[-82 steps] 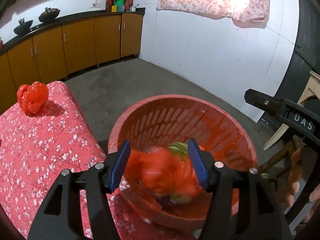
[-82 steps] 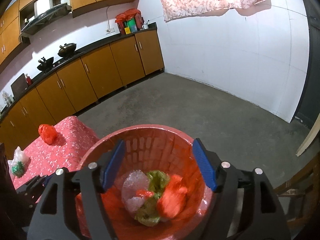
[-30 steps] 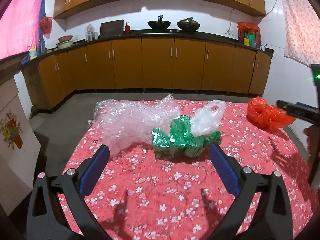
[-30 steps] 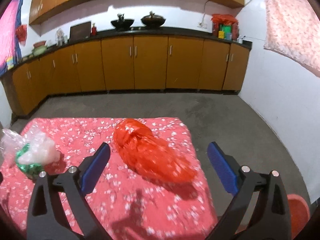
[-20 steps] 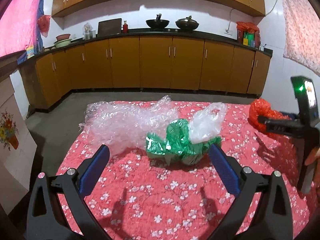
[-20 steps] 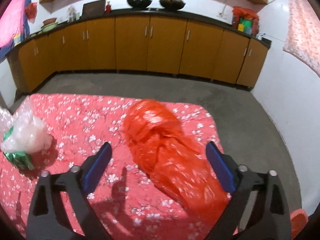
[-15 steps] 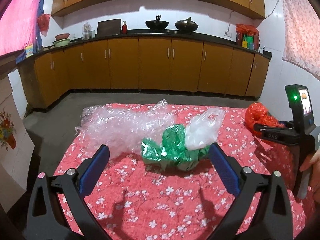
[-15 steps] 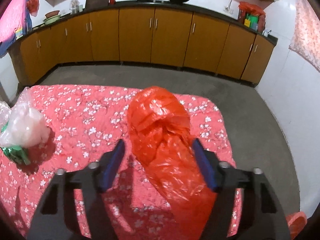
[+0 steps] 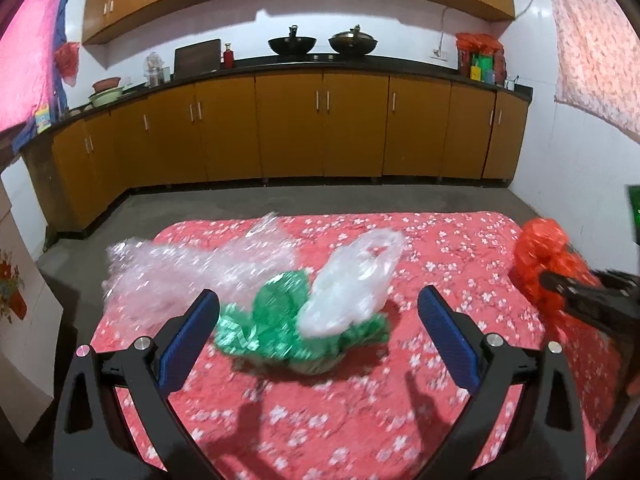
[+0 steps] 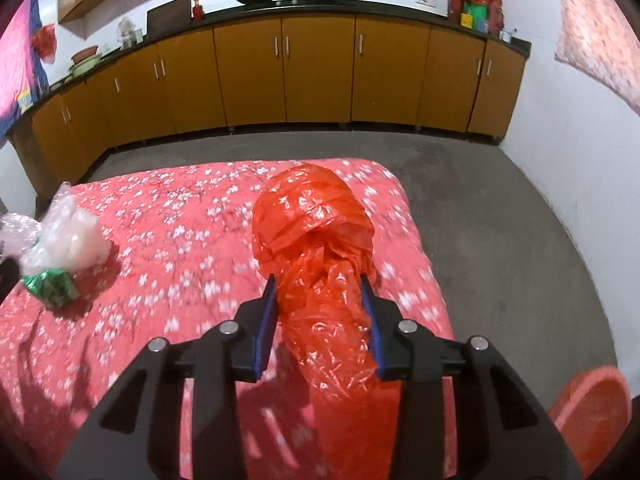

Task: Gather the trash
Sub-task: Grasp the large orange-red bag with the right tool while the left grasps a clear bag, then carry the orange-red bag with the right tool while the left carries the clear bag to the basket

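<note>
Since 0.5 s ago, red bag (image 10: pixel 320 240) is pinched tighter between right gripper (image 10: pixel 318 280) fingers, now clamped on its neck; bag rests on desk (image 10: pixel 160 280) near right edge. Left gripper (image 9: pixel 318 308) fingers spread wide, hovering short of green wrapper (image 9: pixel 280 328) and white bag (image 9: pixel 352 280). Bubble wrap (image 9: pixel 180 268) lies left. Red basket (image 10: pixel 588 412) on floor.

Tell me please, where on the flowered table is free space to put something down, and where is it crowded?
Free: the flowered cloth between the white bag and the red bag, and the near strip before the open left gripper. Crowded: the far left, where bubble wrap, green wrapper and white bag pile together, and the right edge, where the right gripper clamps the red bag.
</note>
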A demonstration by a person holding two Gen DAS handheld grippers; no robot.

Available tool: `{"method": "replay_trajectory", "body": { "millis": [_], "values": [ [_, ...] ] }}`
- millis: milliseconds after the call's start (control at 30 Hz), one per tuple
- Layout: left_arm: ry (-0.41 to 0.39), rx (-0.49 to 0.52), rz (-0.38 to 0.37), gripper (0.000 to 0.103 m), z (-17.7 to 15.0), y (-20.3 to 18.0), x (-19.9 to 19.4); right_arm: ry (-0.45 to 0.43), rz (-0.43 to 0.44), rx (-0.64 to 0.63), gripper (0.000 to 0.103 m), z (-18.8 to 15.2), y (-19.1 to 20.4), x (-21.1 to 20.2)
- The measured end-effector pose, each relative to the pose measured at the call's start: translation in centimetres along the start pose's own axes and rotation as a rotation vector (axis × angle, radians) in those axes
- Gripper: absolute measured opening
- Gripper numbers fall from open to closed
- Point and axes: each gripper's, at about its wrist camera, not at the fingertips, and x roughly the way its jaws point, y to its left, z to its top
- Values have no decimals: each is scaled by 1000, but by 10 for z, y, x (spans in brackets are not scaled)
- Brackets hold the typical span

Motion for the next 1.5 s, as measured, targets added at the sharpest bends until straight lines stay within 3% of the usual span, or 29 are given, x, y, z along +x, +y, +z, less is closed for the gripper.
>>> {"method": "replay_trajectory", "body": {
  "millis": [167,367,633,733,1100,1500],
  "values": [
    [21,28,-5,87,13,-13,19,6,25,39,38,-13,-10,-14],
    [101,17,-5,69,11,-17,42,14,68,52,38,-21,-10,-21],
    [114,-7,-33,28,5,-14,41,13,91,39,38,-24,-3,-30],
    [95,-14,-50,20,7,-12,33,17,89,36,38,-28,-4,-33],
    [21,-35,-106,19,20,-6,-17,-5,100,57,38,-31,-3,-66],
    [-43,-18,-186,19,25,-12,-96,-72,74,106,38,-54,-11,-148]
  ]
}}
